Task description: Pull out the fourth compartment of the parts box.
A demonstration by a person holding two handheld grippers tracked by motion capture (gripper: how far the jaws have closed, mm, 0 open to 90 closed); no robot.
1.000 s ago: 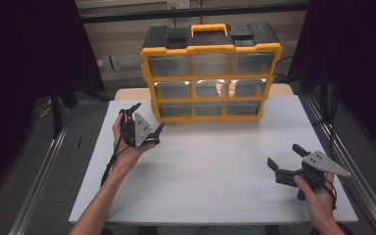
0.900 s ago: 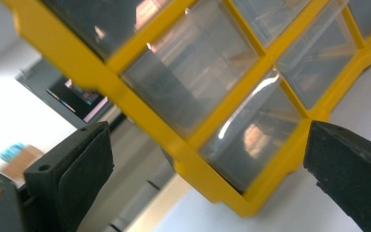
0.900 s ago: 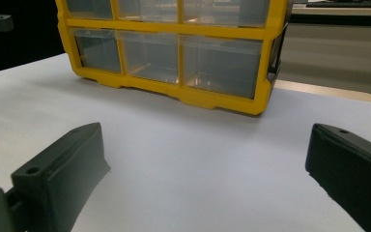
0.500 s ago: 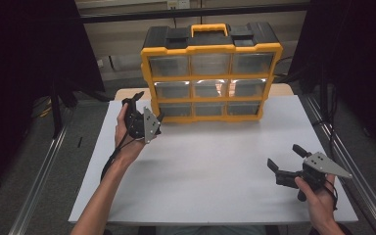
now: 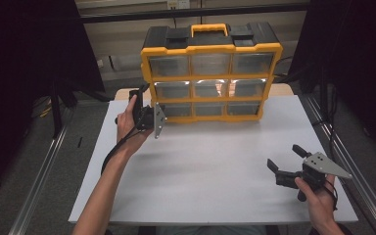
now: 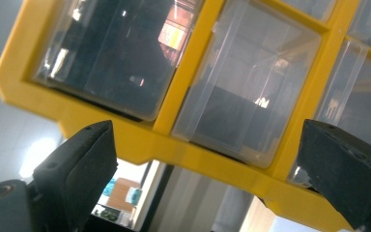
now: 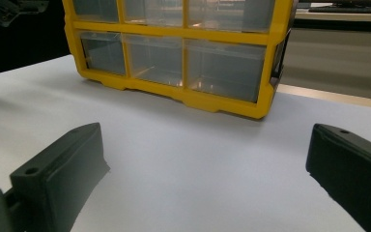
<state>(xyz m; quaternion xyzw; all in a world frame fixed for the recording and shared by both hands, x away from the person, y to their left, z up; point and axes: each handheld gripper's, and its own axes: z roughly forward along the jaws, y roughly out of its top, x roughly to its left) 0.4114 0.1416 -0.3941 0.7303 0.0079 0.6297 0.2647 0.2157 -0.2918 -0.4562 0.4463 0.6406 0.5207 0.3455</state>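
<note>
I am holding my left gripper up against the left end of the drawer cabinet, level with its middle and bottom rows of clear drawers. Its jaws are standing wide, though they have just been closing a little, and nothing is sitting between them. In the left gripper view the cabinet's yellow frame is slanting across just beyond my jaw tips, with one clear drawer lying roughly midway between them and another clear drawer off toward the left jaw. I cannot tell whether either jaw is touching the frame.

I am keeping my right gripper low over the white table, near its front right corner and well apart from the cabinet. Its jaws are also standing wide with nothing between them. In the right gripper view the cabinet is standing upright at the far side of the table, straight ahead of my jaws, with a bare stretch of table lying between us. Its black top and yellow carrying handle are facing up.
</note>
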